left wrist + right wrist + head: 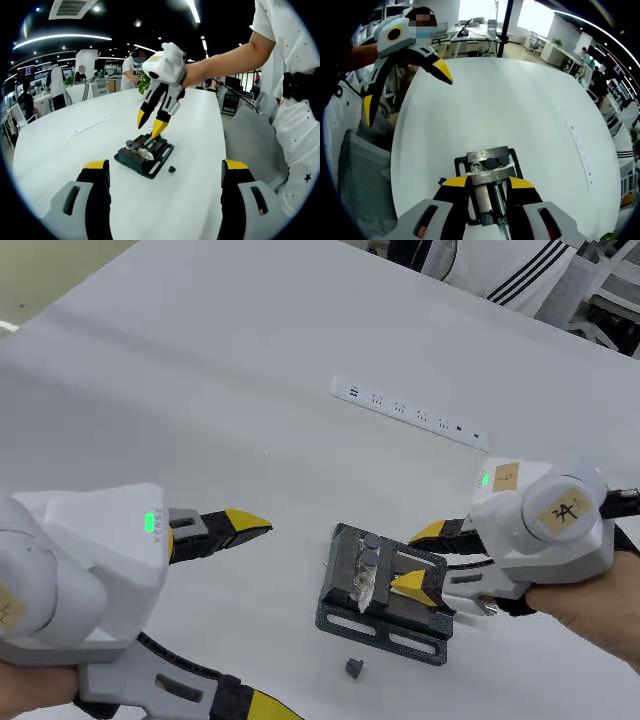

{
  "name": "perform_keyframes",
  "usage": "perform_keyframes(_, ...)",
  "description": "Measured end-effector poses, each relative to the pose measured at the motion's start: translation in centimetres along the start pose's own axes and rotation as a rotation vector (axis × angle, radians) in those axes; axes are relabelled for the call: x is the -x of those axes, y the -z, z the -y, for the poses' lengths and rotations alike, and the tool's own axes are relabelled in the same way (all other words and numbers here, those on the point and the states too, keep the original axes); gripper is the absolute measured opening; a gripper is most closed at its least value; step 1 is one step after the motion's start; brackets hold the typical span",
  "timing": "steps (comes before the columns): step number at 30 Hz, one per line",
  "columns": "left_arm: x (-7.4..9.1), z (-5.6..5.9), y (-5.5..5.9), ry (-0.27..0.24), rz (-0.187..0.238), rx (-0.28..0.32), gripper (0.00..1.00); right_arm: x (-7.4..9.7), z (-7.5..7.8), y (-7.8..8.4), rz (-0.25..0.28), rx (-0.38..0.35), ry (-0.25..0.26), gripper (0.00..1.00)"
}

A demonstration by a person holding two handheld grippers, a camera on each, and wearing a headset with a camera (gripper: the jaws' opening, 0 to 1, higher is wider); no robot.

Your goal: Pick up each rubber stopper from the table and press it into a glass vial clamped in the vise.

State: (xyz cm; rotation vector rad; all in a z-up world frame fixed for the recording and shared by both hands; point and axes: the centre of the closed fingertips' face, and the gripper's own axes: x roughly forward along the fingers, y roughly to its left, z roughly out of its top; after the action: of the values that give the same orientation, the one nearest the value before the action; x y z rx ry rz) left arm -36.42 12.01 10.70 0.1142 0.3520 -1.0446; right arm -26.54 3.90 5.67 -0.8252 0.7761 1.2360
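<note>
A small dark vise [345, 612] sits on the white table, also seen in the left gripper view [150, 165] and the right gripper view [461, 162]. Two dark-stoppered vials [370, 548] stand in its jaws, and a clear glass vial [364, 586] sits beside them. One loose dark rubber stopper [354, 669] lies on the table just in front of the vise [171, 169]. My right gripper [420, 558] is open, its yellow tips on either side of the vise's screw end [487, 182]. My left gripper [260, 615] hangs wide open to the left of the vise, holding nothing.
A white power strip [410, 412] lies on the table beyond the vise. A grey chair seat [250, 135] stands at the table's edge by the person. Other people and desks are far off in the background.
</note>
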Motion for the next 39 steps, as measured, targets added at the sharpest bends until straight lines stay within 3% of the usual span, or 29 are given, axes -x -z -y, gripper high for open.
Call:
perform_keyframes(18,0.2,0.3,0.7,0.016,-0.059,-0.048,0.89,2.9,-1.1,1.6,0.063,-0.060,0.052,0.41)
perform_keyframes(39,-1.4,0.7,1.3,0.073,-0.142,-0.114,0.79,5.2,-3.3,4.6,0.146,-0.160,0.087,0.55)
